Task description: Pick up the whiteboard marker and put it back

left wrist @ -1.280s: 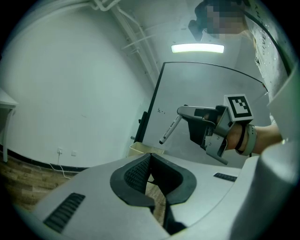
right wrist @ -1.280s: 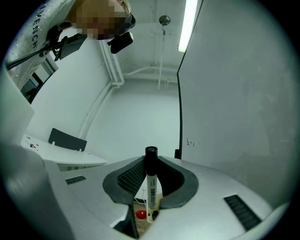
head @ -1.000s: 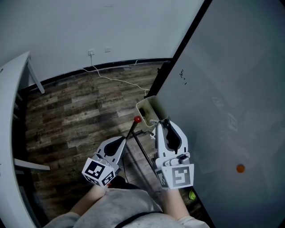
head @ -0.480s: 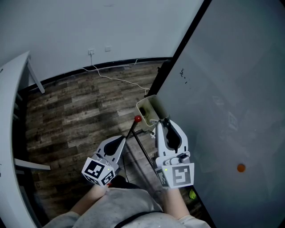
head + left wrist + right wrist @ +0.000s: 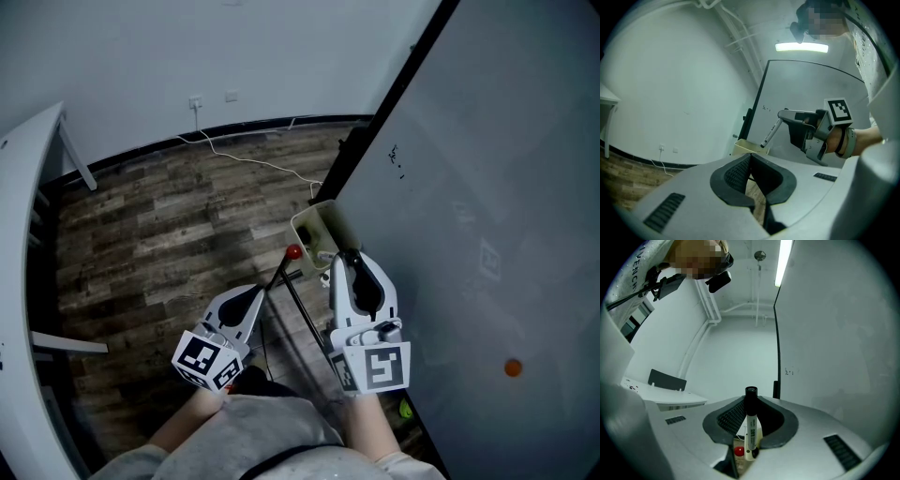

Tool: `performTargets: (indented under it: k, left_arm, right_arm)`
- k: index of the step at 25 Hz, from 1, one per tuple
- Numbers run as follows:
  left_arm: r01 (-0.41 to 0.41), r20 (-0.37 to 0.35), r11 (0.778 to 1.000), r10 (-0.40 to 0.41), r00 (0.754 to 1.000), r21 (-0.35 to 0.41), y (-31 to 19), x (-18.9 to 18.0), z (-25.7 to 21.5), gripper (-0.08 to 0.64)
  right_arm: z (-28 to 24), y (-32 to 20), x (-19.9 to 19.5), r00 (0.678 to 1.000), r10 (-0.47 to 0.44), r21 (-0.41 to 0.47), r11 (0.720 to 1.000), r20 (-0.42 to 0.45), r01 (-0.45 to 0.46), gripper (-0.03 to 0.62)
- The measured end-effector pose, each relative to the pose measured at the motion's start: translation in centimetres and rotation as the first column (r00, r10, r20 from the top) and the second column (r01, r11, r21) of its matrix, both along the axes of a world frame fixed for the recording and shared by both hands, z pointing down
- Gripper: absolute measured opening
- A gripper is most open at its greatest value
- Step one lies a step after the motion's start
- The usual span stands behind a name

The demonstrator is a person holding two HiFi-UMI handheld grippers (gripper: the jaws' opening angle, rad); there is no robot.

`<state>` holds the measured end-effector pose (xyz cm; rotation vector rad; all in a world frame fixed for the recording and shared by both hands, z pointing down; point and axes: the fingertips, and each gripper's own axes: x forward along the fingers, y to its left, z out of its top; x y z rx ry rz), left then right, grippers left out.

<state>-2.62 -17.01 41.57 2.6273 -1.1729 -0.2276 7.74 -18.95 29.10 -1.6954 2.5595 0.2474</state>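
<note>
The whiteboard marker [image 5: 750,427], white with a black cap [image 5: 750,394], stands upright between the jaws of my right gripper [image 5: 750,404], which is shut on it. In the left gripper view the marker [image 5: 770,134] slants down from the right gripper [image 5: 787,114] toward a beige tray [image 5: 748,148]. In the head view the right gripper [image 5: 346,256] is close to the whiteboard [image 5: 487,187], just behind the beige tray [image 5: 314,228]. My left gripper [image 5: 260,293] hangs lower left over the floor, jaws together and holding nothing.
A red knob [image 5: 293,251] sits on the black stand legs [image 5: 302,323] between the grippers. An orange magnet [image 5: 512,367] is on the board. A white desk [image 5: 21,225] curves along the left. A cable [image 5: 253,165] lies on the wood floor.
Both grippers hold their places, and the marker stays in the right gripper. Only the head view has drifted slightly.
</note>
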Motion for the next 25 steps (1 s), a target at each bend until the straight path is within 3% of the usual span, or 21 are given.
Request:
performTargets:
  k: [25]
  left_arm:
    - [0.007, 0.039, 0.998, -0.004, 0.999, -0.07, -4.9, 1.7, 4.4, 0.015]
  right_arm:
    - [6.4, -4.9, 0.4, 0.999, -0.046, -0.094, 0.994, 0.018, 0.047, 0.08]
